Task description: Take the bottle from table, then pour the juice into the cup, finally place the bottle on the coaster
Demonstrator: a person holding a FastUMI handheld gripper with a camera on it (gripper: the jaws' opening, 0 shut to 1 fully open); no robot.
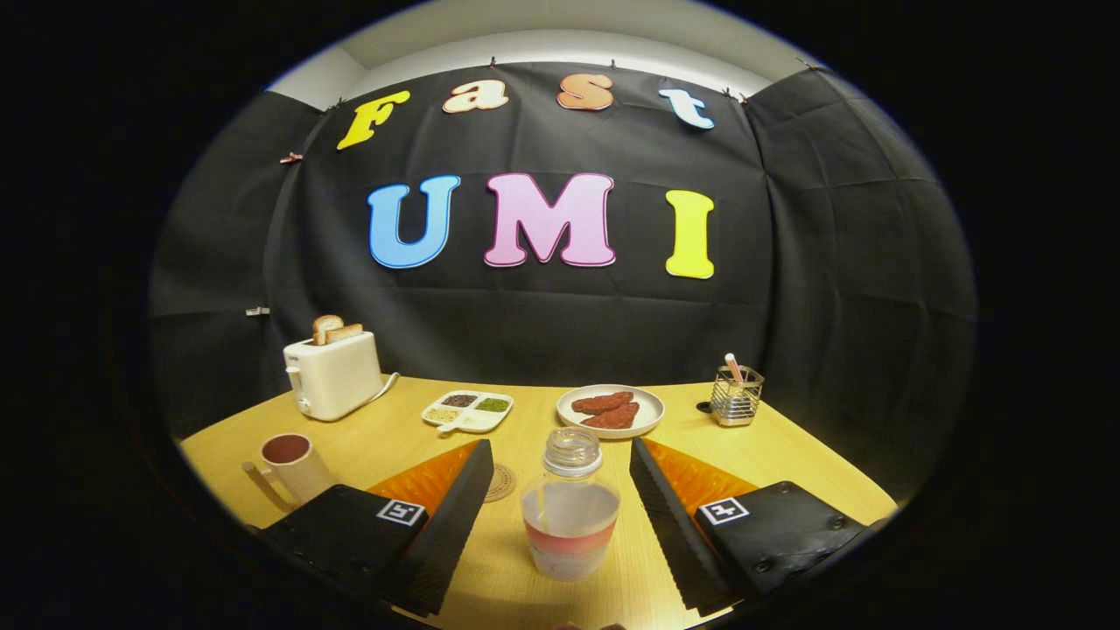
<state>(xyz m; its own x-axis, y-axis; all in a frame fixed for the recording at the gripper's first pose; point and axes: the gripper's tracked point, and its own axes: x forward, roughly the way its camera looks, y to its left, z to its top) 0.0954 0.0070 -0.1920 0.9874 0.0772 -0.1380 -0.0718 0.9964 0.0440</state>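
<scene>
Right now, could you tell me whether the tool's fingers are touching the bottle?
Apart. In the gripper view the tool is open, and bare table shows between each finger and the bottle standing between them.

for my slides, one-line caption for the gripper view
Open gripper straddles the juice bottle without touching; cup and coaster wait to its left.

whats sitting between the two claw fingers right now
In the gripper view, the bottle stands on the table between the open claw's fingers, touching neither. The coaster lies just beyond, beside the left finger.
</scene>
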